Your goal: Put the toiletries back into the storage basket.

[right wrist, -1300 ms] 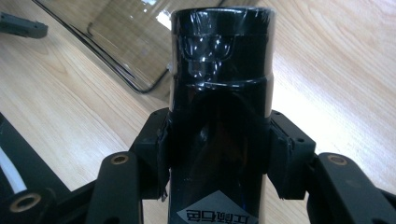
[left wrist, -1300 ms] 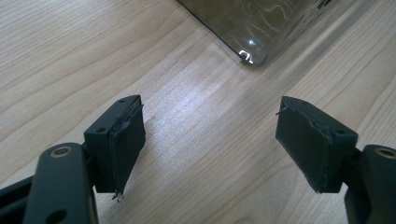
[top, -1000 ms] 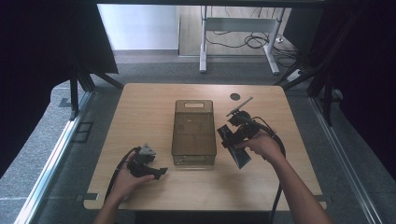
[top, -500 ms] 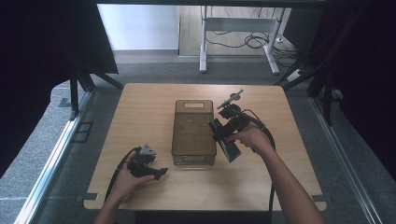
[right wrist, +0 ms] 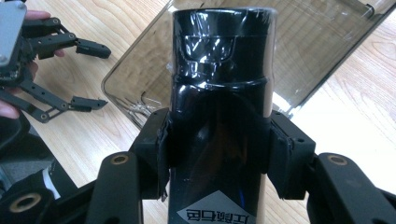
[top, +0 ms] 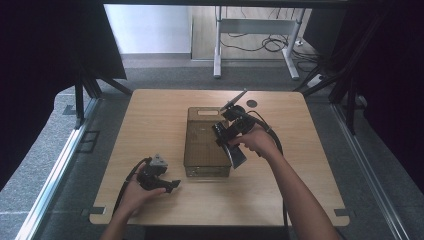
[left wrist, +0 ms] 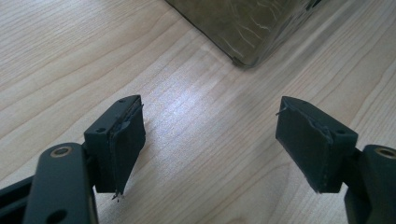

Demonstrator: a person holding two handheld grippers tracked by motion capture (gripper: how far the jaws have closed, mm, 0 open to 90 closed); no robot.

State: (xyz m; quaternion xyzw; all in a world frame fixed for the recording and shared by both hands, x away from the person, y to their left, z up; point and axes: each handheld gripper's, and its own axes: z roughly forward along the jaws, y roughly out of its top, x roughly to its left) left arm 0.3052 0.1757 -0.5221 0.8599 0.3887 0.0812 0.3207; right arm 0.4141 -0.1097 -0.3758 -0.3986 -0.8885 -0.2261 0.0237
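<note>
The right gripper (right wrist: 215, 154) clamps a black wrapped bottle (right wrist: 219, 102) between its jaws, held above the smoky transparent bin (top: 206, 145) at the table's (top: 150, 125) middle. The left gripper (left wrist: 210, 135) rests spread wide, grasping nothing, near the bin's corner (left wrist: 247, 58). A small dark disc (top: 251, 103) lies beyond the bin.

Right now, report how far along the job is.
Done: the right gripper is shut on the black bottle and holds it over the smoky plastic bin. In hand: the carry. Left: probably lowering it inside. The left gripper waits open on the table.
</note>
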